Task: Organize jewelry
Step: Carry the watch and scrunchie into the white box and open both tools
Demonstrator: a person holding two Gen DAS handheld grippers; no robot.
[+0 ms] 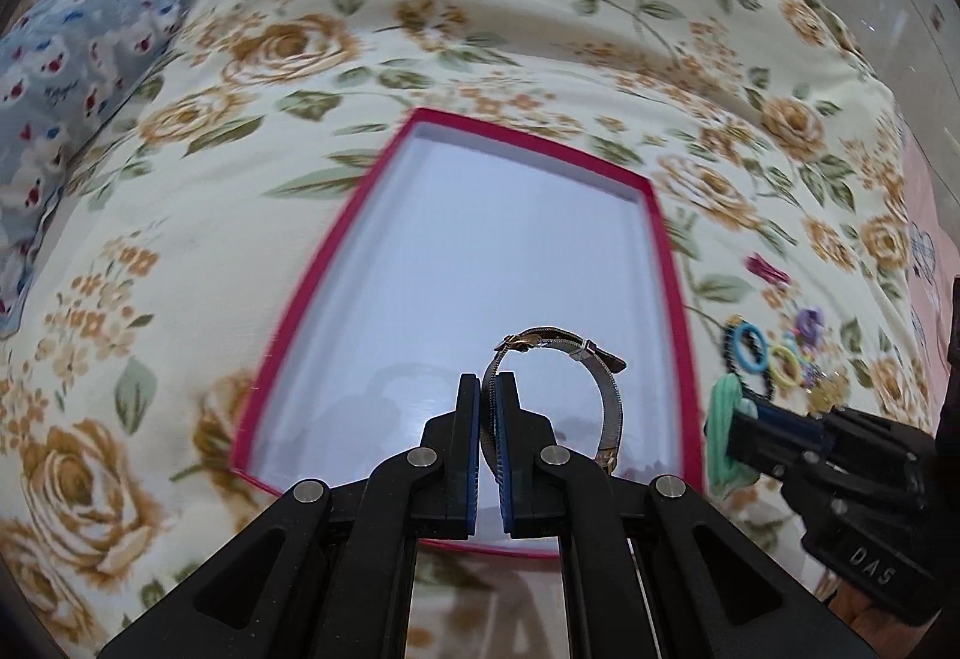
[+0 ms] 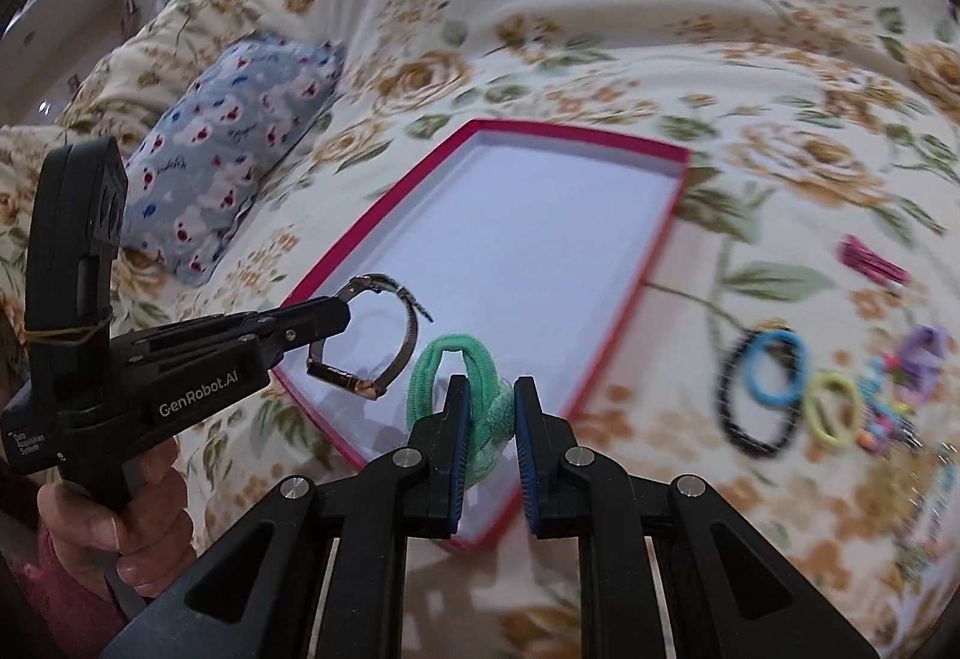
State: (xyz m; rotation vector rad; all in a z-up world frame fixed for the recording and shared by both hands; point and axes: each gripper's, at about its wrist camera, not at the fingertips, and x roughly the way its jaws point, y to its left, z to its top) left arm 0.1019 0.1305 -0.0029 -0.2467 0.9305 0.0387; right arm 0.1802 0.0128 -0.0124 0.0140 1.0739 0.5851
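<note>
A shallow red-rimmed box [image 1: 657, 239] with a white floor lies on the flowered bedspread; its red rim [image 2: 624, 323] also shows in the right wrist view. My left gripper [image 1: 487, 386] is shut on the mesh strap of a wristwatch [image 1: 606, 389], which hangs over the box's near part. From the right wrist view that left gripper [image 2: 345, 314] holds the wristwatch [image 2: 405, 341] above the box's near left corner. My right gripper [image 2: 489, 389] is shut on a green hair tie [image 2: 474, 359], over the box's near edge. In the left view the right gripper [image 1: 741, 422] and green tie [image 1: 723, 419] sit just right of the box.
Right of the box lie loose hair ties: black [image 2: 735, 419], blue [image 2: 774, 365], yellow [image 2: 834, 410], plus a purple piece [image 2: 924, 350] and a pink clip [image 2: 873, 260]. A blue patterned pillow [image 2: 234, 149] rests left of the box. A hand [image 2: 129, 509] holds the left gripper's handle.
</note>
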